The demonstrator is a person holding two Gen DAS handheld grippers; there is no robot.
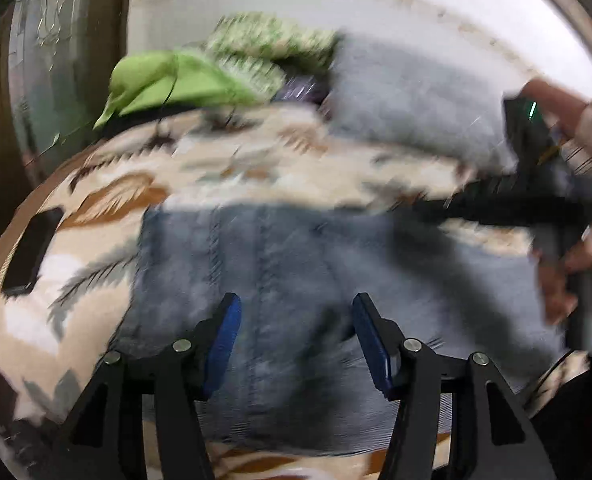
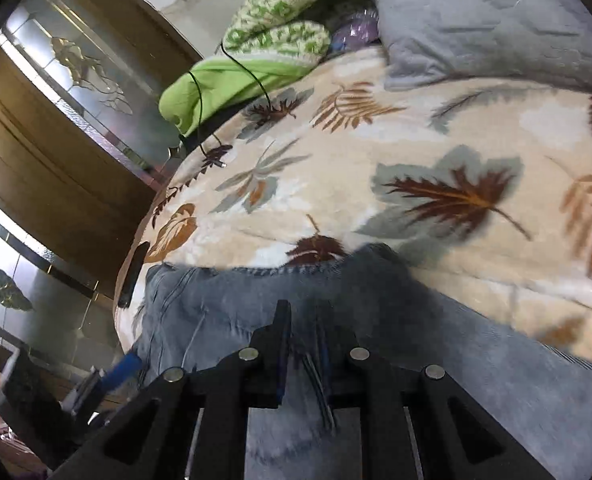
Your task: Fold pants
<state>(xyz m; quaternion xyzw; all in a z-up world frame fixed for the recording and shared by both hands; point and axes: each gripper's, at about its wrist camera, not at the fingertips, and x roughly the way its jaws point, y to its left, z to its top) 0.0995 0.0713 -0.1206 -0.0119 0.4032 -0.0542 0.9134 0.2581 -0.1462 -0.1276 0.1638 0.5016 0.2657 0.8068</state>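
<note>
Midway, judging by the layout: jeans (image 1: 296, 264) spread on the leaf-print bed blanket (image 2: 436, 152), apparently doubled once, more folds left. Left gripper (image 1: 296, 340) fingers apart, empty above denim; right gripper (image 2: 302, 344) fingers nearly closed, unclear whether pinching fabric.

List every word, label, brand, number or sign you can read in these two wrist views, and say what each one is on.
None can be read in either view.
The jeans show no legible tag or patch.
The dark phone on the leaf-print blanket has a blank screen.
The green cloth and grey pillow carry no writing.
The left wrist view is too motion-blurred for fine print.
</note>
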